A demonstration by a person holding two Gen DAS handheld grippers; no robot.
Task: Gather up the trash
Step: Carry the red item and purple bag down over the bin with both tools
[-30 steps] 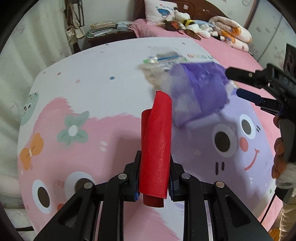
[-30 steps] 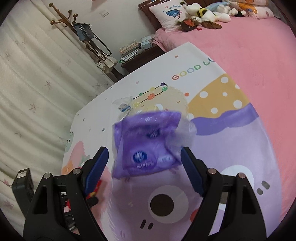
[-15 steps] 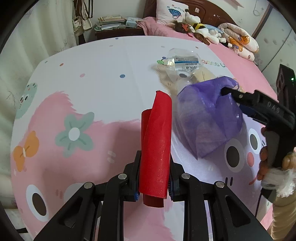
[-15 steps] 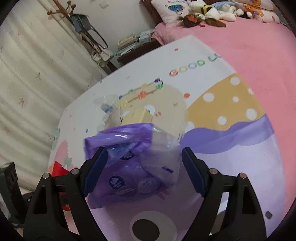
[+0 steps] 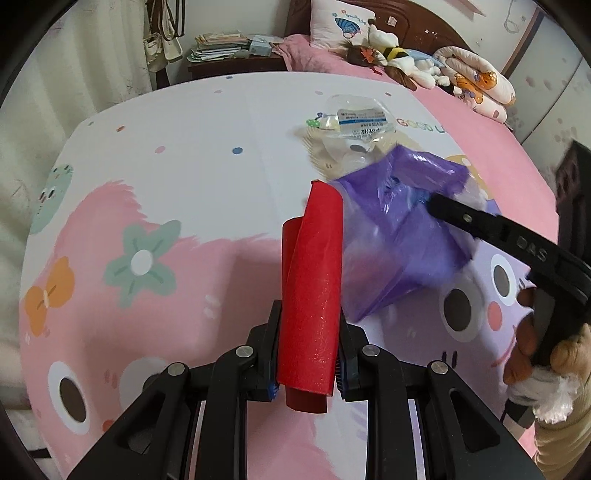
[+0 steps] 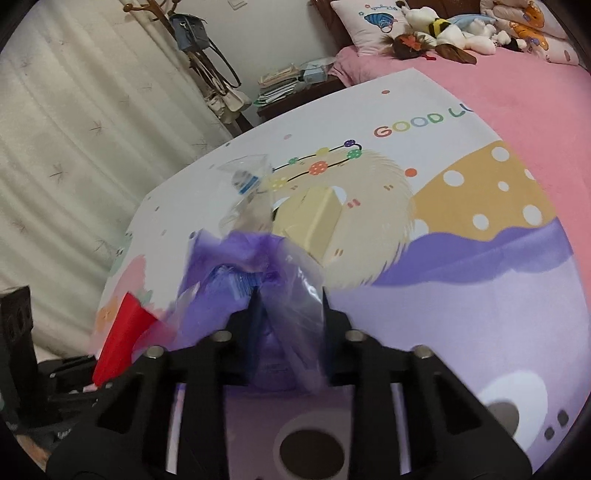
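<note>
Cartoon-printed bedding (image 5: 184, 155) covered the bed that served as the work area, with pink, white and purple patches spread under both tools. Nearest the left wrist camera, the left gripper (image 5: 308, 354) had its fingers pressed tight on a red rolled sheet (image 5: 314, 280), which stood up out of them and blocked part of the view ahead. Just right of the red rolled sheet, a purple plastic bag (image 5: 402, 229) hung off the bedding, touching the roll's side. The right gripper (image 6: 286, 314) was clamped on the bag's gathered plastic, its fingers nearly together with film bunched between them. Beyond the bag lay a pale yellow box (image 6: 314, 218), partly hidden by the bag's rim, and just past that a clear plastic wrapper (image 5: 354, 122) with a blue-and-white label, lying flat on the white area. Farther behind the wrapper sat stuffed toys (image 5: 399, 61) and a pillow (image 5: 343, 26) at the headboard, with a nightstand (image 5: 229, 62) stacked with papers off to their left.
</note>
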